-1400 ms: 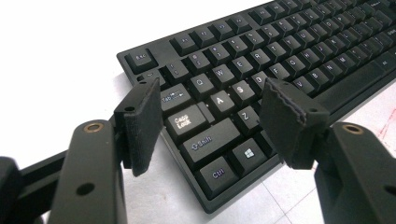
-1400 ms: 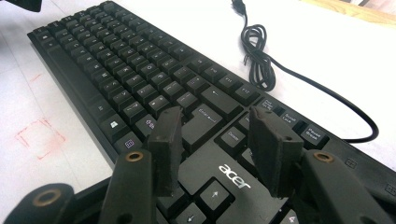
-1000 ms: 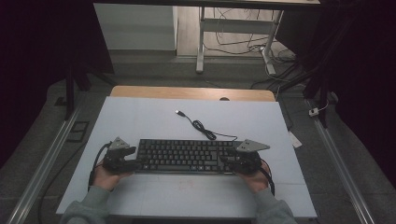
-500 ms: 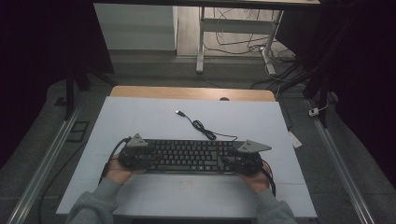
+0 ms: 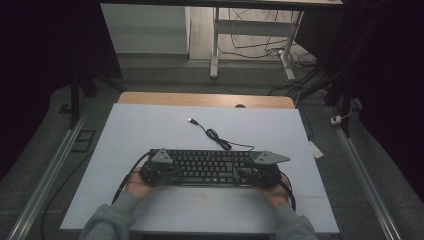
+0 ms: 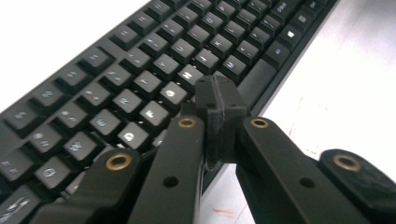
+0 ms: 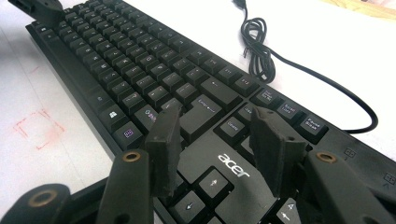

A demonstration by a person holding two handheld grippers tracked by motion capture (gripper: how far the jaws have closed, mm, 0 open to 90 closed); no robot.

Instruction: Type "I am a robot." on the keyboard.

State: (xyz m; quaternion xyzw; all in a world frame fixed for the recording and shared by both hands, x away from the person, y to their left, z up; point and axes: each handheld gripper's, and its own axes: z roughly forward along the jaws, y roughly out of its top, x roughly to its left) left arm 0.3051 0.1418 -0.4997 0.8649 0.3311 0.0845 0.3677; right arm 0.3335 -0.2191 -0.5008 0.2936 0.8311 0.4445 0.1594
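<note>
A black Acer keyboard (image 5: 207, 167) lies across the white table top near the person's side, and its cable (image 5: 215, 135) coils away to a USB plug (image 5: 191, 120). My left gripper (image 5: 167, 172) sits over the keyboard's left part. Its jaws have just been closing, and in the left gripper view the left gripper (image 6: 219, 88) is shut with nothing between the pads, its tip just above the letter keys (image 6: 116, 70). My right gripper (image 7: 215, 114) stands open over the keyboard's right part (image 5: 247, 174), its jaws straddling the area by the logo (image 7: 233, 165) and the arrow keys.
The white sheet (image 5: 150, 130) covers the table, with a wooden strip (image 5: 200, 99) at the far edge. Faint red marks (image 7: 39, 123) lie on the sheet near the keyboard's front. Desk legs and loose cables (image 5: 250, 45) lie on the floor beyond, and metal rails (image 5: 45, 180) run along both sides.
My left gripper has moved right from the keyboard's left end to over its left keys, and its jaws have closed. The right gripper has stayed in place.
</note>
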